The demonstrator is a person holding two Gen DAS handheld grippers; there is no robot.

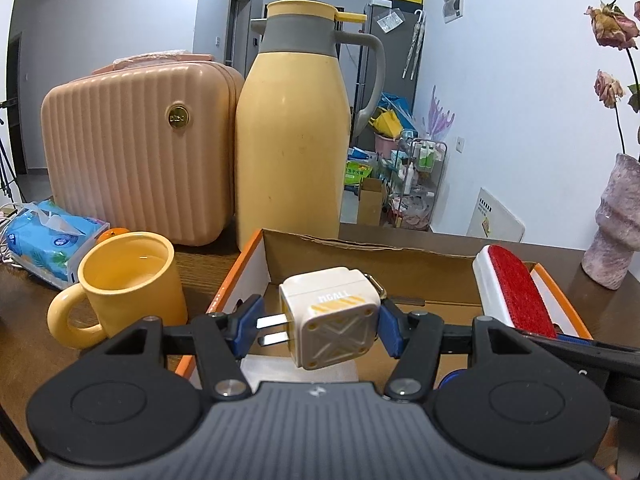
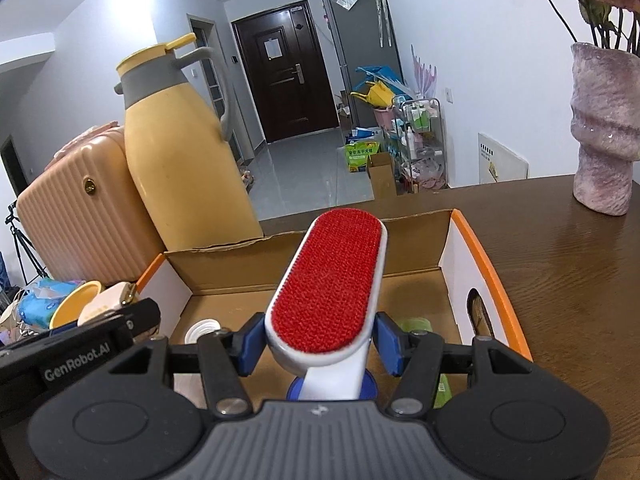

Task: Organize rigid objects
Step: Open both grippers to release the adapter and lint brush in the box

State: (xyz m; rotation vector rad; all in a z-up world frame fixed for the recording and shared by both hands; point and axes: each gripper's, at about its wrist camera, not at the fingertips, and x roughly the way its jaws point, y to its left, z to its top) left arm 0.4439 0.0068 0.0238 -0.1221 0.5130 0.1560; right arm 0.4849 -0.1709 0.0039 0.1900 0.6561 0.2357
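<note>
My left gripper [image 1: 318, 326] is shut on a white plug adapter [image 1: 334, 316], prongs pointing left, held over the open cardboard box [image 1: 248, 264]. My right gripper [image 2: 320, 342] is shut on a white lint brush [image 2: 330, 280] with a red pad, held above the same box [image 2: 476, 248]. The brush also shows at the right in the left wrist view [image 1: 514, 286]. The adapter shows at the left in the right wrist view [image 2: 106, 302]. A white cap [image 2: 202, 330] and a green item [image 2: 416, 326] lie inside the box.
A yellow mug [image 1: 128, 280] stands left of the box. A yellow thermos jug [image 1: 296, 120] and a peach case [image 1: 140, 144] stand behind. A tissue pack [image 1: 48, 236] lies far left. A pink vase [image 2: 604, 128] stands on the brown table [image 2: 568, 264] at right.
</note>
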